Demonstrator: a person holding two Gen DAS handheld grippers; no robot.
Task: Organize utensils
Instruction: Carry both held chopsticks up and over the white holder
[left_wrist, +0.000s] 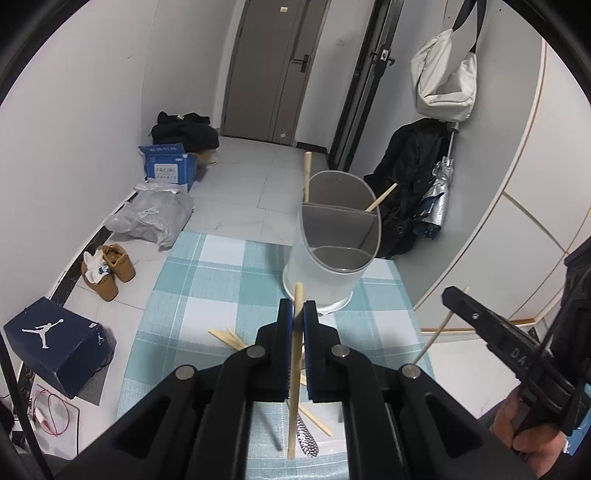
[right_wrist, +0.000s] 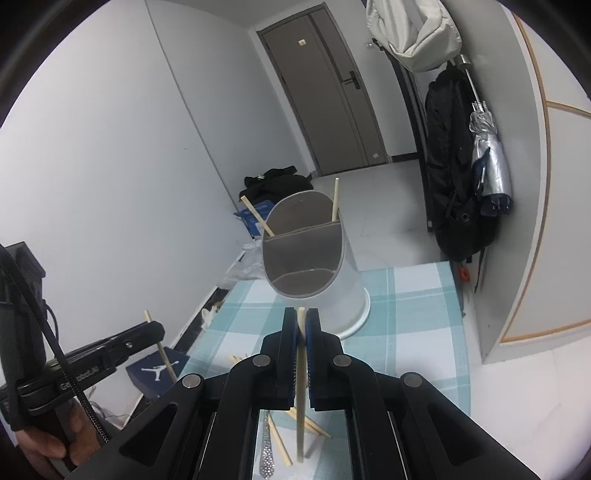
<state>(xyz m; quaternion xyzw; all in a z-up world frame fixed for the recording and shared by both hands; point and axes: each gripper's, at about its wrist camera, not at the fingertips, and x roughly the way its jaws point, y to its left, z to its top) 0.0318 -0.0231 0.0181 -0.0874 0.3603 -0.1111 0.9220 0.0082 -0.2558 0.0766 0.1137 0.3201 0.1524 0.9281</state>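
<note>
We see table (left_wrist: 207, 280) under teal-white checked cloth. White divided holder (left_wrist: 325, 266) stands near its far edge. Loose wooden chopsticks (left_wrist: 227, 338) and textured metal utensil handle (left_wrist: 308, 439) lie toward near edge.

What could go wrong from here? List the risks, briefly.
1. Each gripper, left gripper and right gripper, pinches one thin chopstick near its top; the long free end could swing or slip.
2. The utensil holder looks light; a missed insertion might tip it.
3. Two chopsticks already lean in the far compartment, so new ones could catch on them.
</note>
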